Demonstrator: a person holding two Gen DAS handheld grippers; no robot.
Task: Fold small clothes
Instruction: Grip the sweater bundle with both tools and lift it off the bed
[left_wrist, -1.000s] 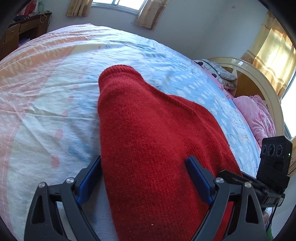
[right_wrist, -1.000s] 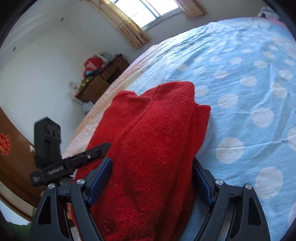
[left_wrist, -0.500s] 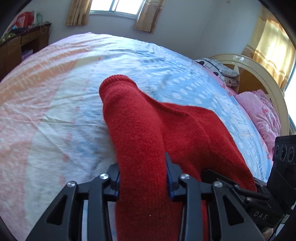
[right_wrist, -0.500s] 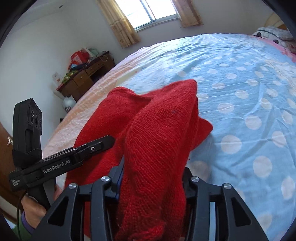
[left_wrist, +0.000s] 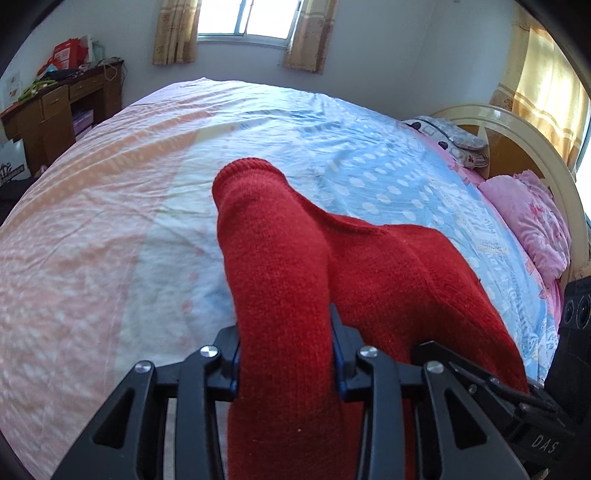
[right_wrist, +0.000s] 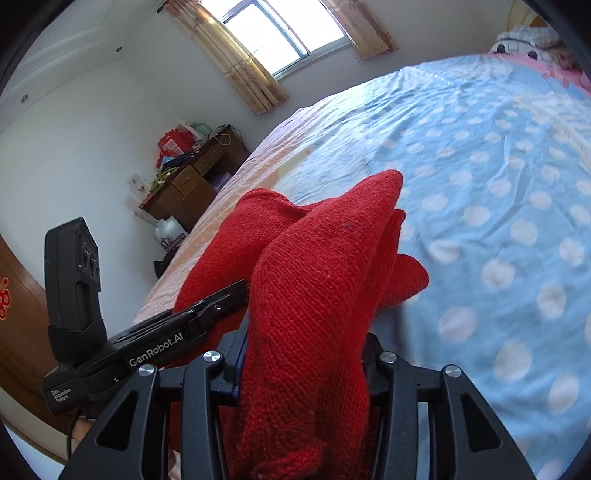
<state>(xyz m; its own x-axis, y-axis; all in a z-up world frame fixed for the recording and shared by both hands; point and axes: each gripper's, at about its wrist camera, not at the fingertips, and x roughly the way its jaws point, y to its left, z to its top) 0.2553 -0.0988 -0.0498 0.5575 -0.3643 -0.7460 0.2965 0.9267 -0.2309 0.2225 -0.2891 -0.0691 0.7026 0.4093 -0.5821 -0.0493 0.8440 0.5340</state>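
Note:
A red knitted sweater (left_wrist: 388, 277) lies on the bed and fills the near part of both views. My left gripper (left_wrist: 286, 360) is shut on a bunched fold of it, with the fabric rising between the jaws toward a sleeve end (left_wrist: 247, 173). My right gripper (right_wrist: 303, 363) is shut on another bunched part of the same red sweater (right_wrist: 321, 266), lifted off the sheet. The left gripper's body (right_wrist: 147, 354) shows at the left of the right wrist view, close beside the right one. The right gripper's body (left_wrist: 517, 402) shows at the lower right of the left wrist view.
The bed has a sheet, pink on one side (left_wrist: 74, 229) and blue with white dots on the other (right_wrist: 498, 184). Pink pillows (left_wrist: 524, 218) and a curved headboard (left_wrist: 517, 129) stand at one end. A wooden desk (left_wrist: 55, 107) stands beside the bed.
Both grippers were open around the sweater a second ago. They have closed on it and lifted the bunched fabric a little off the bed.

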